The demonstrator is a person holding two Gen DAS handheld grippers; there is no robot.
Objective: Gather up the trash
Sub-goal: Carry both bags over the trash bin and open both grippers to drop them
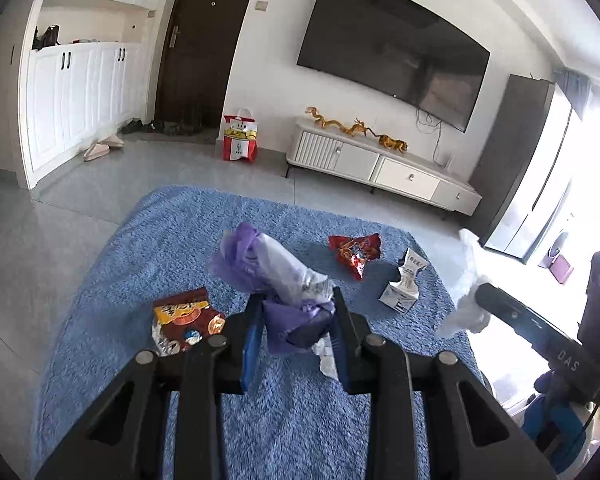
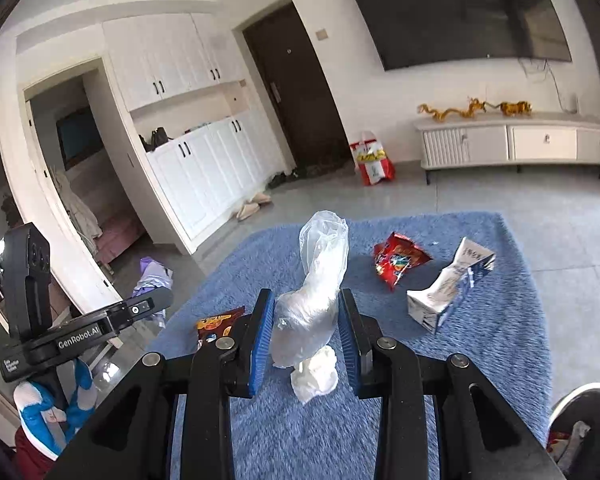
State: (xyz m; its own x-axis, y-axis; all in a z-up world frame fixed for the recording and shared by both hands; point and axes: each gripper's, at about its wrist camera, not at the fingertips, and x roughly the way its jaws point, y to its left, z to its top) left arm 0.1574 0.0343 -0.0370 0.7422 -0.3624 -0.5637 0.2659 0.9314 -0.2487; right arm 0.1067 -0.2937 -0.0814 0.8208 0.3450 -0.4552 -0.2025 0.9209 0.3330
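My left gripper [image 1: 294,300] is shut on a purple and clear crumpled plastic wrapper [image 1: 276,276], held above the blue rug [image 1: 180,240]. My right gripper [image 2: 306,304] is shut on a clear crumpled plastic bag [image 2: 316,288] with white tissue [image 2: 316,374] hanging below it. On the rug lie a red snack wrapper [image 1: 354,252] [image 2: 398,260], a crushed white and blue carton [image 1: 404,286] [image 2: 448,288], and a dark red and yellow snack packet [image 1: 184,318] [image 2: 216,324]. The right gripper with its bag also shows in the left wrist view [image 1: 470,300], to the right.
A white TV cabinet [image 1: 380,160] stands under a wall TV [image 1: 392,60]. A red and white shopping bag [image 1: 240,138] sits on the grey floor by the dark door [image 1: 204,44]. White cupboards [image 1: 76,96] stand at the left. A shoe [image 2: 584,412] is at the rug's near right.
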